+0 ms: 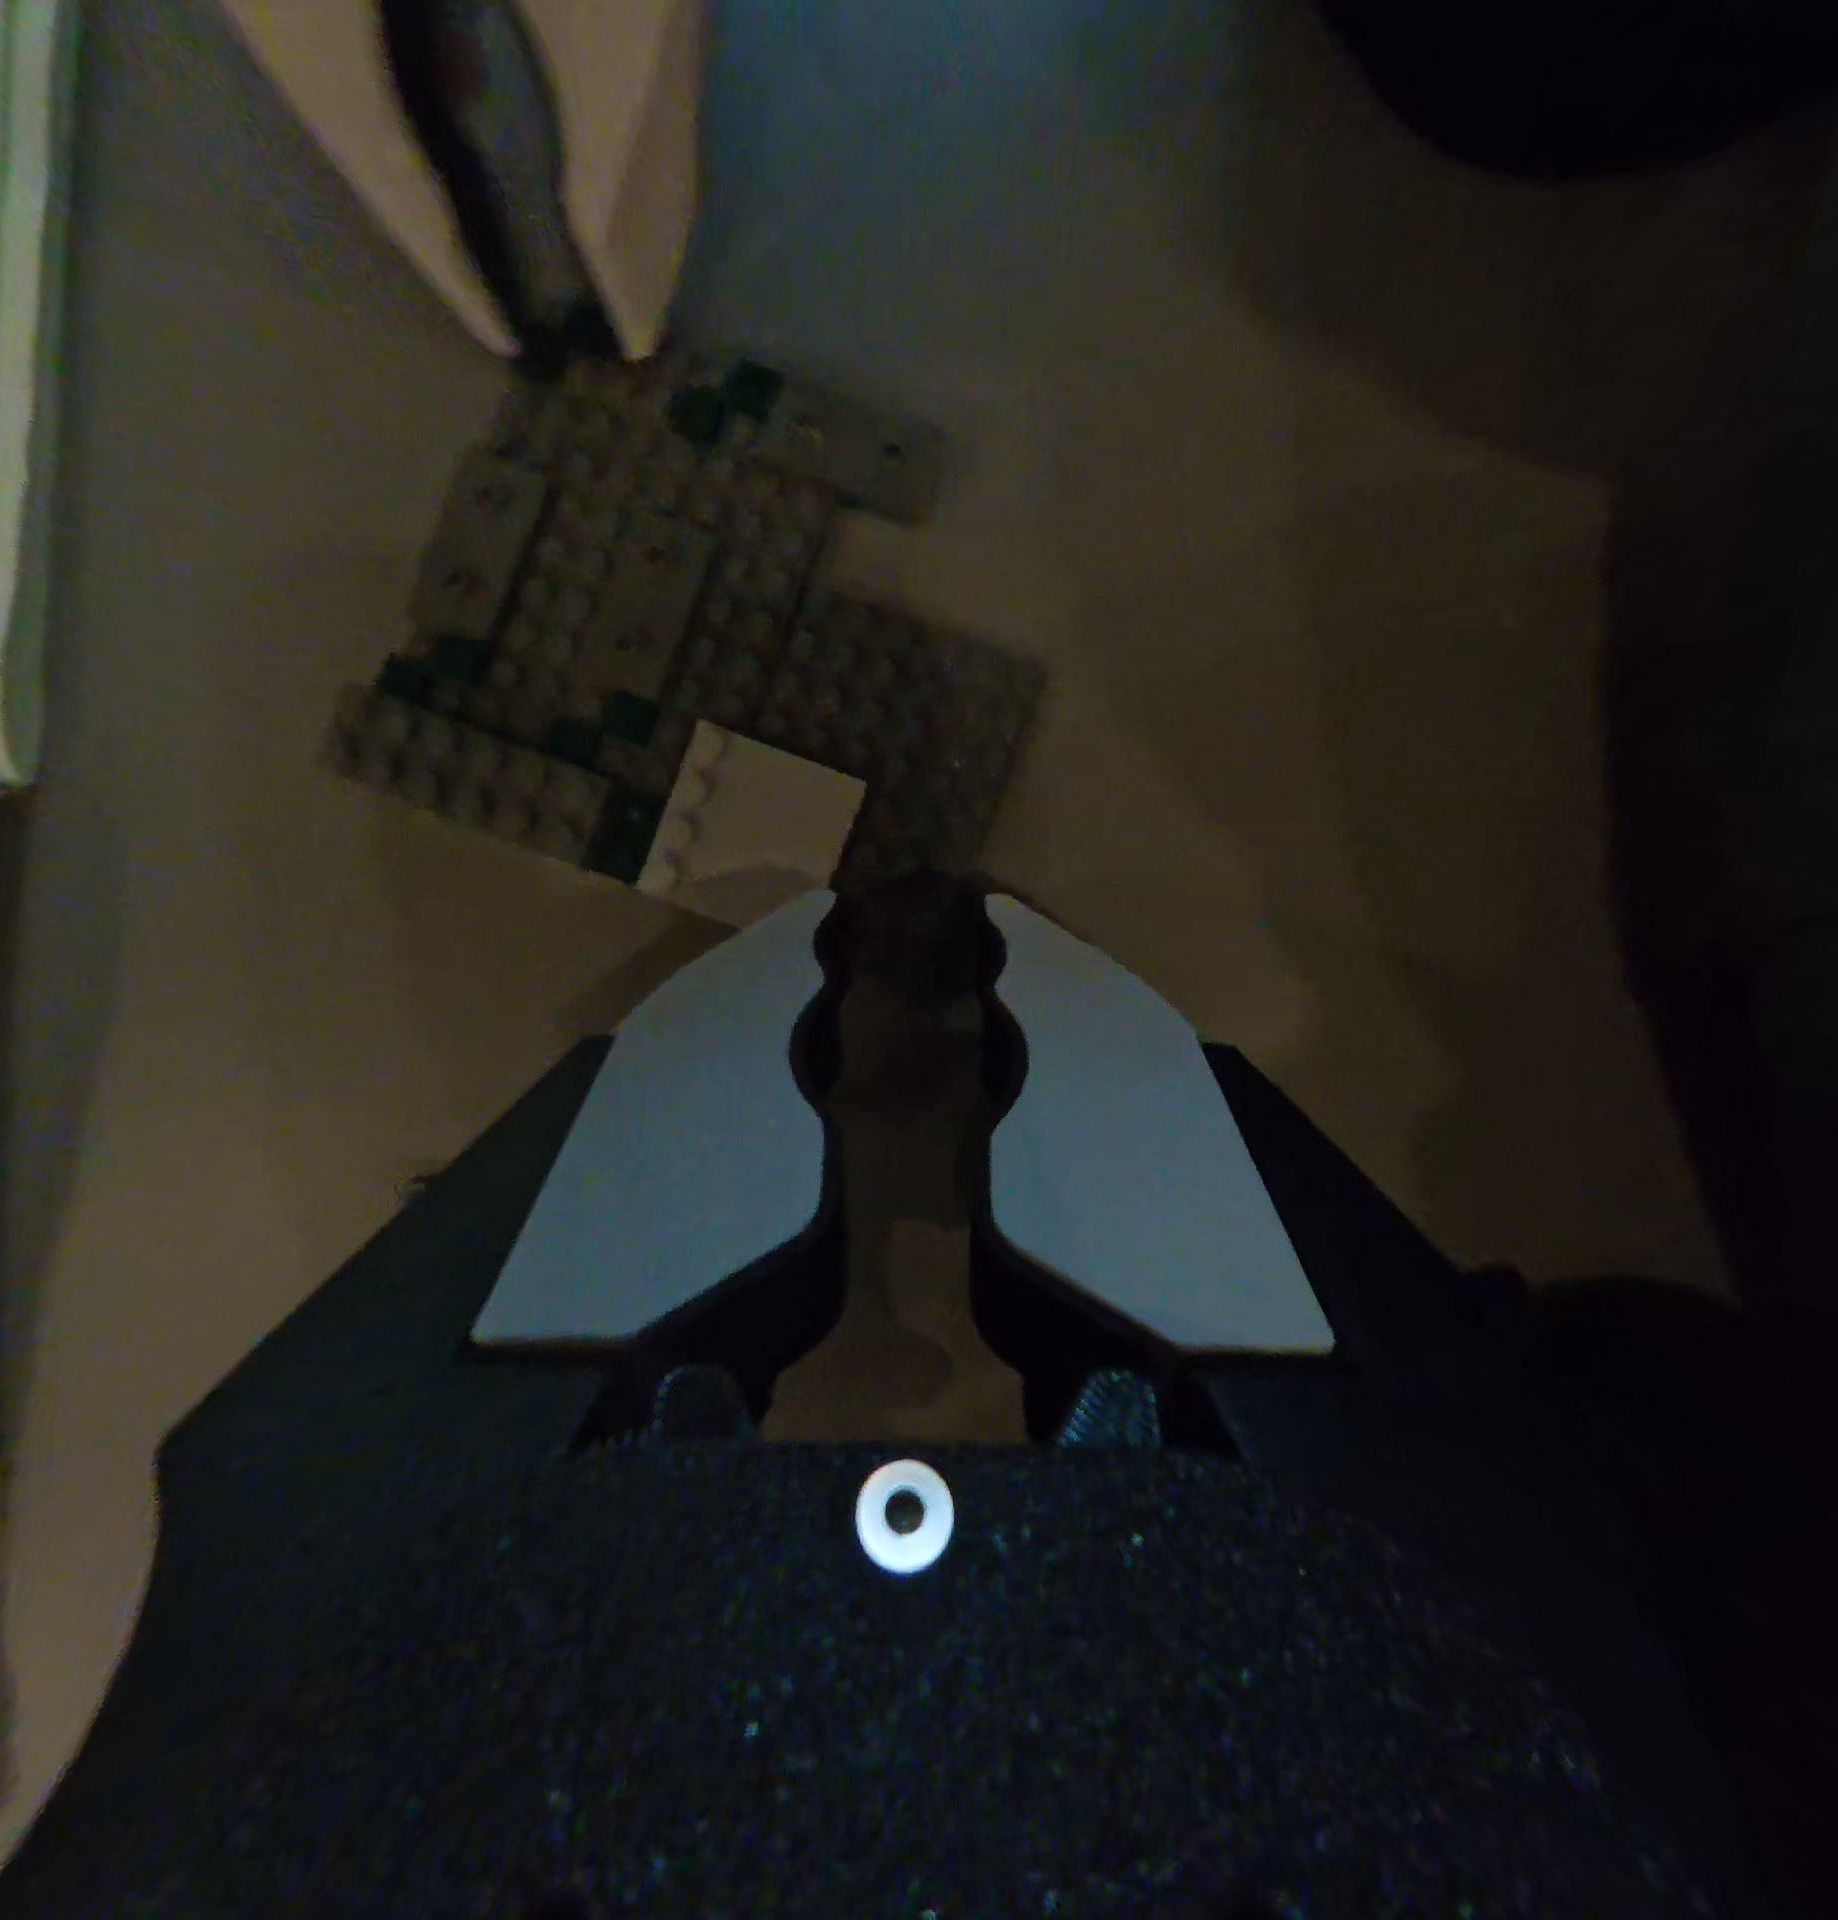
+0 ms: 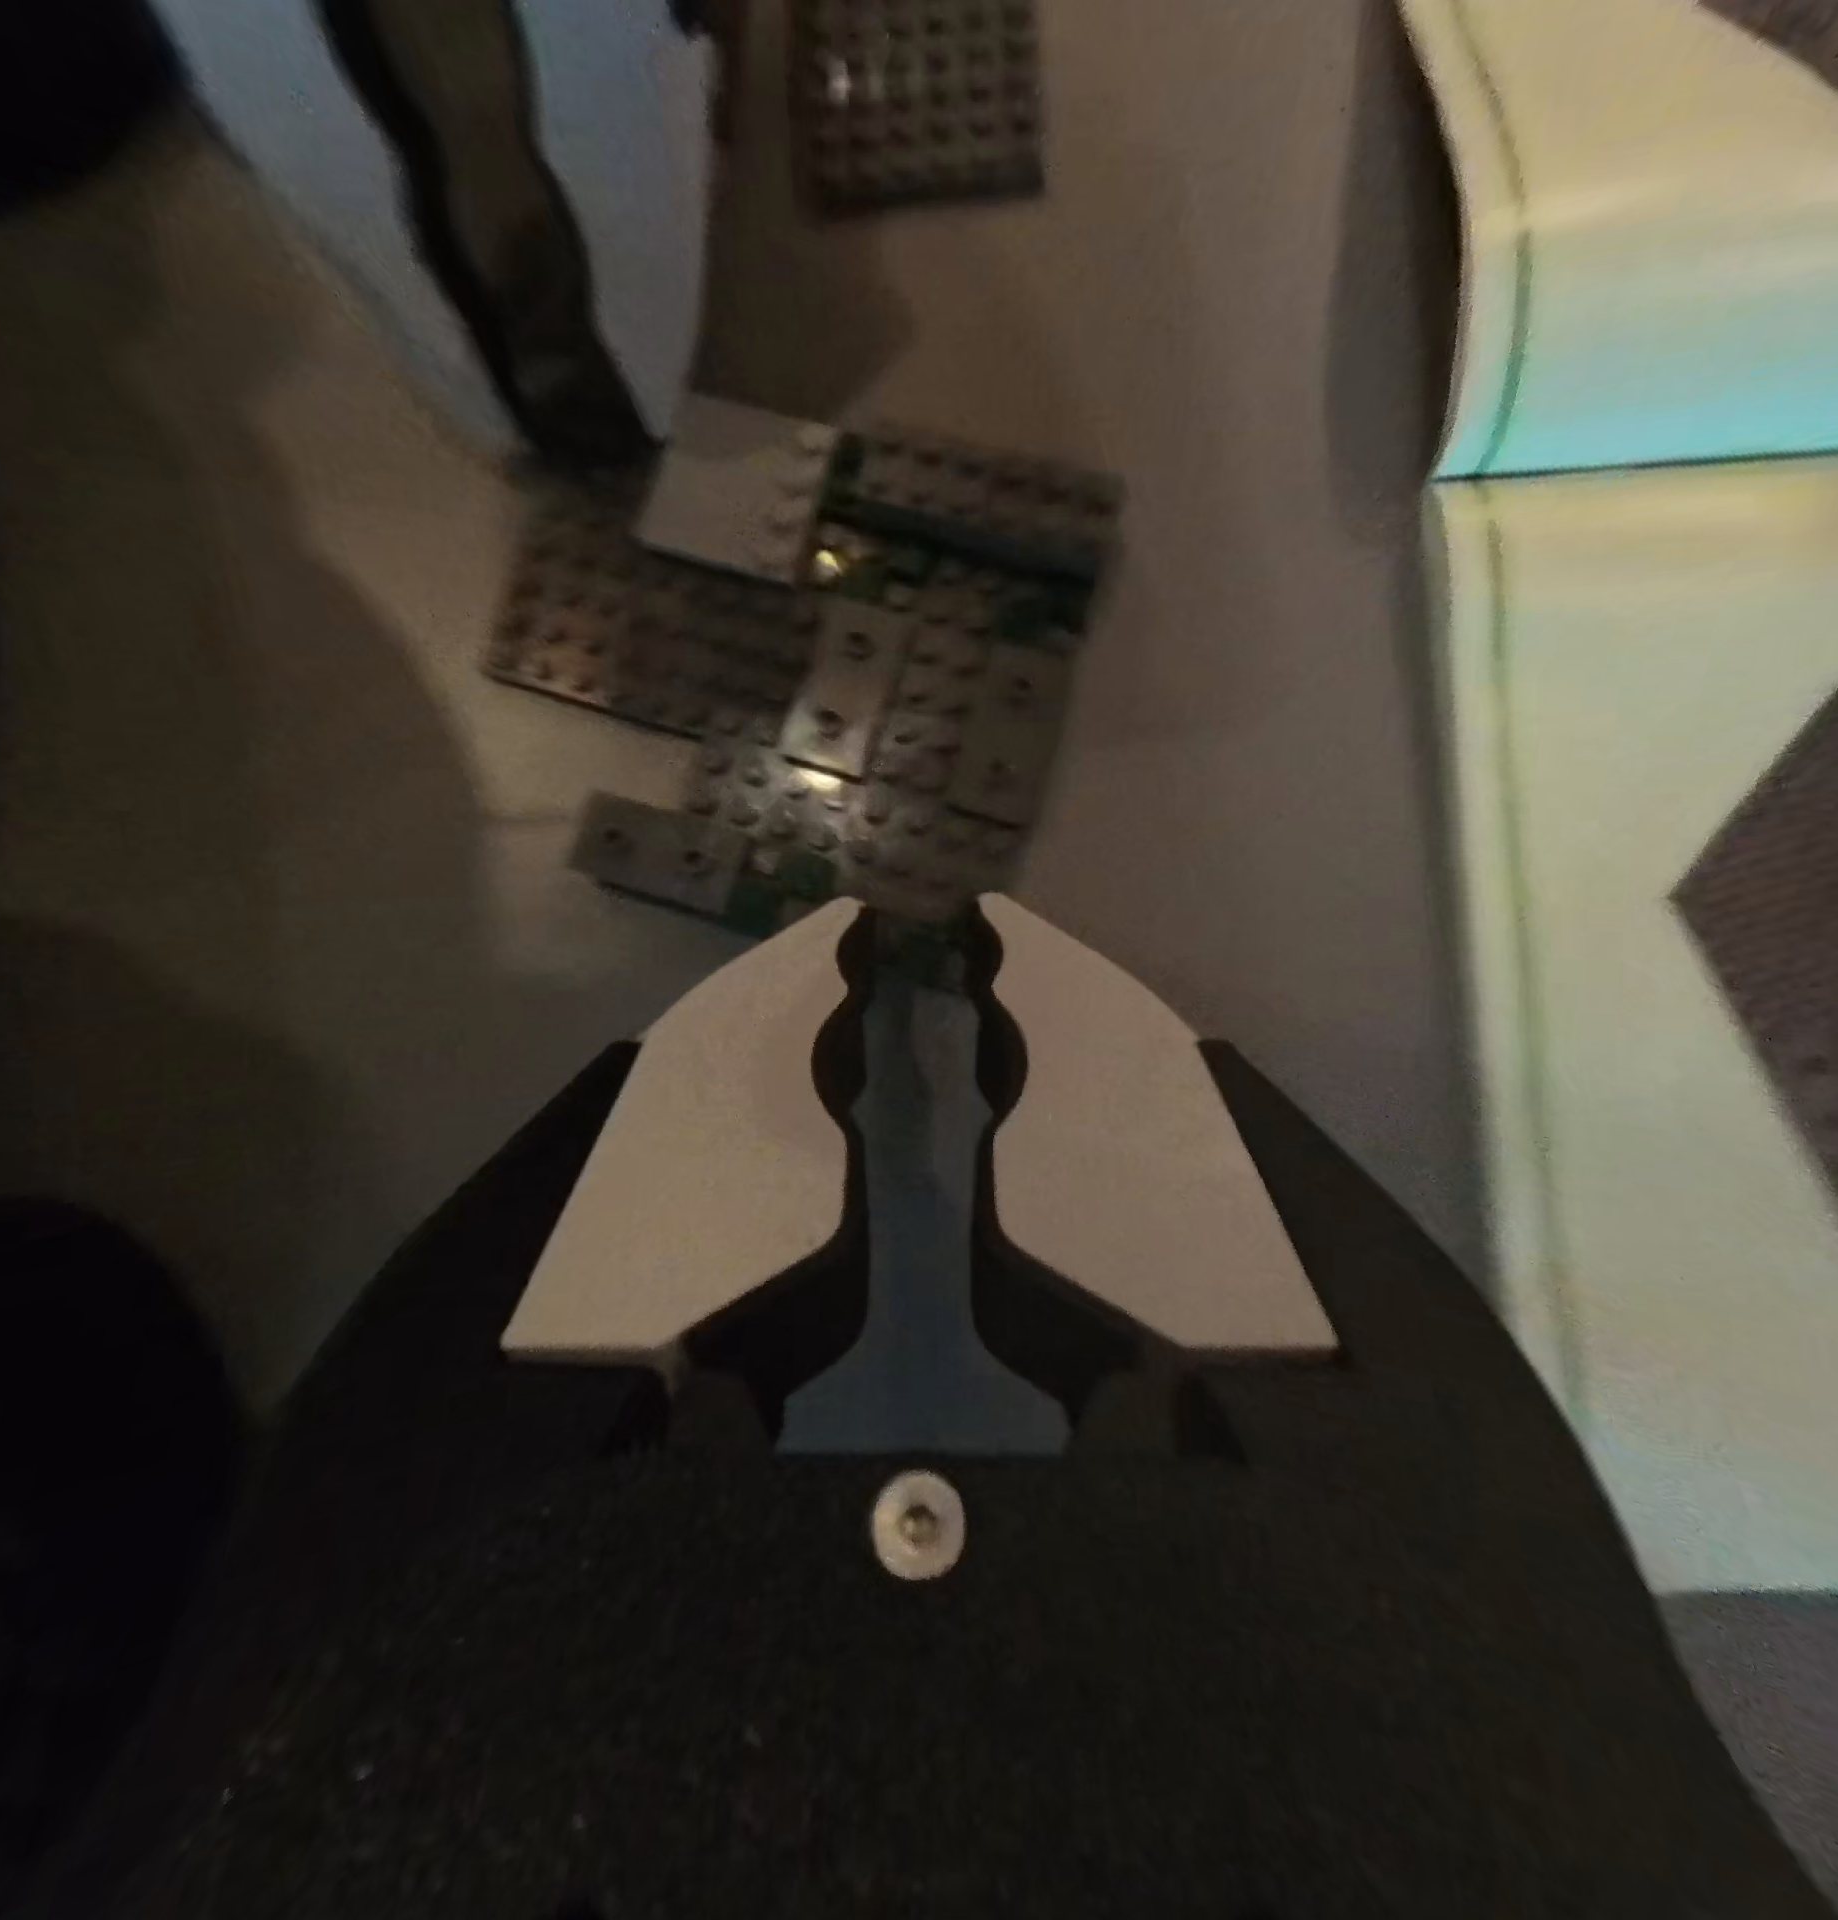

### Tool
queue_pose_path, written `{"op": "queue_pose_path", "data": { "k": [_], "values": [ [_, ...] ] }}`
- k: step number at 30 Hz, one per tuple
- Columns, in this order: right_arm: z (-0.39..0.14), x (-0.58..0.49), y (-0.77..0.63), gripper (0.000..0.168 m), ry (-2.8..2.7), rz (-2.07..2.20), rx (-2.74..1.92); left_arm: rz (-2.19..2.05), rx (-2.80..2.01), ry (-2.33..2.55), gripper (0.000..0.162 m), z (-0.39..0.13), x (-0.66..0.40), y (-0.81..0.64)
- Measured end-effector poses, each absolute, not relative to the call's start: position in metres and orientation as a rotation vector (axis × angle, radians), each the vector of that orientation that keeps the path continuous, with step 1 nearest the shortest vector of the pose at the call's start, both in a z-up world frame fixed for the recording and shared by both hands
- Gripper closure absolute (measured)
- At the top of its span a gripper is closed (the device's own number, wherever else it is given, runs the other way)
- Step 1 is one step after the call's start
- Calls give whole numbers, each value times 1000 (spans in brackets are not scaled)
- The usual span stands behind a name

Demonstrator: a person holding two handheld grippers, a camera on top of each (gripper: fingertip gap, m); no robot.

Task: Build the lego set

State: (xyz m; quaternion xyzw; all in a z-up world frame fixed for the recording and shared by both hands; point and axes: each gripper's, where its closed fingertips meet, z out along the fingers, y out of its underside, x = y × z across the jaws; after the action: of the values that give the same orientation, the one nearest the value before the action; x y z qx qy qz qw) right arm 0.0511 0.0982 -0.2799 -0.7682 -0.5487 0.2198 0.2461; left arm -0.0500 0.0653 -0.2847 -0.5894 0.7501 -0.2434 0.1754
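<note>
Grey lego assembly (image 1: 686, 623) held between left tool (image 1: 910, 899) and right tool (image 2: 920, 914).

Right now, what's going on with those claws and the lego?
Left claw pinching lego build's near edge. Right claw pinching opposite edge. Spare grey plate lies apart.

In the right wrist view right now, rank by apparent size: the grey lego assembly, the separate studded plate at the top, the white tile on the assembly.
1. Grey lego assembly.
2. Separate studded plate, cropped by the frame and farther off, so unsure.
3. White tile.
</note>
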Motion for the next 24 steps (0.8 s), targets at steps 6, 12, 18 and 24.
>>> {"op": "queue_pose_path", "data": {
  "k": [6,12,18,24],
  "values": [
    [-280,48,64,155,-1384,596,-2137,-579,-1665,2165,138,-284,-45,96],
    [-275,32,42,157,-1312,581,-2099,-463,-1651,2127,138,-277,-39,113],
    [-255,54,90,135,-1604,445,-1881,-500,-1687,1986,133,-265,-46,100],
    [-268,41,138,134,-1966,590,-1834,-536,-1822,1765,116,-261,-38,88]
  ]
}}
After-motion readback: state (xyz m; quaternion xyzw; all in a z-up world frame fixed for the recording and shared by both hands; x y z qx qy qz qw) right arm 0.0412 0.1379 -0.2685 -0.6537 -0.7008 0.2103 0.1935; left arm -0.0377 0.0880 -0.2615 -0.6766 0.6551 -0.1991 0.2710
